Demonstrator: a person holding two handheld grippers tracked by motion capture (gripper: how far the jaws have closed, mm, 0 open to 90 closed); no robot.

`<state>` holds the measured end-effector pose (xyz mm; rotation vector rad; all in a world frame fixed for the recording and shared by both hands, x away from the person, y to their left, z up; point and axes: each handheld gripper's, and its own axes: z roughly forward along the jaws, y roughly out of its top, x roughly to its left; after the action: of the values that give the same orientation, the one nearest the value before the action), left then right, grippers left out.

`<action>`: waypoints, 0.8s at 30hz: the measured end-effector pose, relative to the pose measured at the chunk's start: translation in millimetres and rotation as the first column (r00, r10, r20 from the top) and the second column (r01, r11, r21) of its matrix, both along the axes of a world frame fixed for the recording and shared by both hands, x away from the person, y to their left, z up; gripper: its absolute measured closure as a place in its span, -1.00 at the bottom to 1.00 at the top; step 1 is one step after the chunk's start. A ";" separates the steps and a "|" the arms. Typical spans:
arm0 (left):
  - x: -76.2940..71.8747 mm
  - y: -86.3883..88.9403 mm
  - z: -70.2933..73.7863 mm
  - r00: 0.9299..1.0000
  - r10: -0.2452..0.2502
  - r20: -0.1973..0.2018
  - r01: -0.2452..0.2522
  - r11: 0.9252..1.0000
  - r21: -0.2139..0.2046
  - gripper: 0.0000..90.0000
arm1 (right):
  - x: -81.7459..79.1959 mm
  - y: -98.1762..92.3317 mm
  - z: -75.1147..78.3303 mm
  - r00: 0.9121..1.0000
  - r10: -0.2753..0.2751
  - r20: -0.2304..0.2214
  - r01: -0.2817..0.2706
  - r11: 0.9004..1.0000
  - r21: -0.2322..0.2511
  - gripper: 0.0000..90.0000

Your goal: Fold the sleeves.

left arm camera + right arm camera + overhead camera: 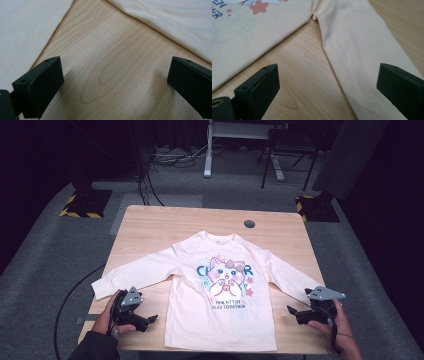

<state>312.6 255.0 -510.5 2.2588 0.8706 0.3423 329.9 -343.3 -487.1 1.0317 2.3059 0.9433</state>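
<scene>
A cream long-sleeved shirt point(220, 285) with a cat print lies flat, face up, on the wooden table point(150, 225), both sleeves spread out. My left gripper point(150, 318) rests near the front left, between the left sleeve and the shirt's body. It stands open over bare wood point(112, 62), with cream cloth point(22, 30) at the left and across the upper right. My right gripper point(293, 312) sits at the front right, just below the right sleeve. It is open too point(328, 72); the sleeve point(357, 50) runs under its right jaw, and the shirt's body point(249, 37) lies beyond the left one.
A round grommet hole point(249, 224) sits near the table's far edge. Grey carpet surrounds the table. Two stand bases with yellow-black stripes point(85, 202) point(317, 205) flank the far corners. A white frame leg point(207, 150) stands behind. A black cable point(75, 290) trails over the floor at left.
</scene>
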 end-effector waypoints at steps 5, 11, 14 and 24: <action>0.0 0.0 0.0 1.000 0.000 0.000 0.000 1.000 0.000 -0.99 | 2.4 -8.8 2.8 1.000 -0.029 0.010 0.029 1.000 0.006 -0.89; 0.0 0.0 0.0 1.000 0.000 0.000 0.000 1.000 0.000 -0.99 | 4.5 -15.9 2.3 0.999 -0.045 0.009 0.045 0.999 0.003 -0.87; 0.0 0.0 0.0 1.000 0.000 0.000 0.000 1.000 0.000 -0.99 | 5.1 -20.5 2.0 0.998 -0.055 0.008 0.055 0.998 0.004 -0.86; 0.1 0.0 0.0 1.000 0.000 -0.001 0.000 1.000 0.000 -0.99 | 11.5 -35.5 -0.6 0.994 -0.108 0.003 0.108 0.994 -0.011 -0.84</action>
<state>312.6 255.0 -510.5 2.2587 0.8709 0.3415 341.4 -378.7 -487.7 1.1376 2.2264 0.8871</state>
